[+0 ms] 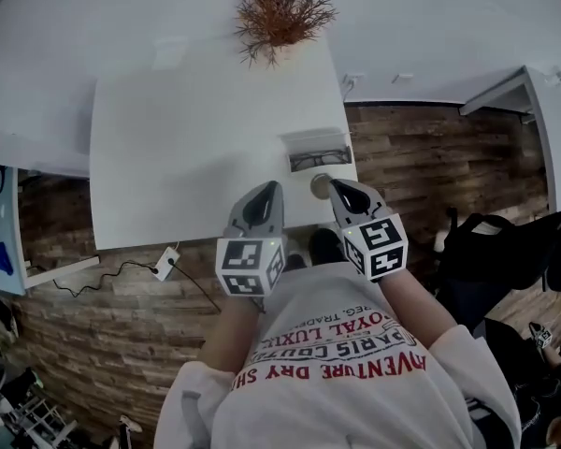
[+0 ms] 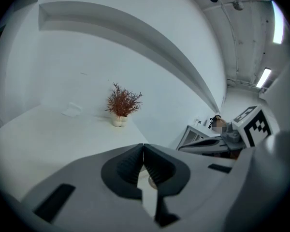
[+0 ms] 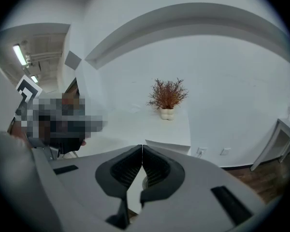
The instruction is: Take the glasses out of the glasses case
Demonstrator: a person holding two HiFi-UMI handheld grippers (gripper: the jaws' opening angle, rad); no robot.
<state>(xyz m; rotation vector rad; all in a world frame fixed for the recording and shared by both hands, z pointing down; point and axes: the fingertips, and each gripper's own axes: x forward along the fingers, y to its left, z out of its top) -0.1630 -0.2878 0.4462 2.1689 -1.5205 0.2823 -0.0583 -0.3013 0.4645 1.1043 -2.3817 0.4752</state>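
Glasses case [image 1: 316,151], pale open rectangle, lies crosswise on white desk [image 1: 168,157] just beyond right gripper [image 1: 339,188]; left gripper [image 1: 269,190] farther; both fingers clenched, empty.

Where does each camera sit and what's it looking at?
Head view: on the person's head, facing steeply down at the white table, left gripper, right gripper, forearms, shirt.
Left gripper view: on the left gripper, facing along its shut jaws toward the plant.
Right gripper view: on the right gripper, along its shut jaws toward the plant.
Shared: all three show the plant.
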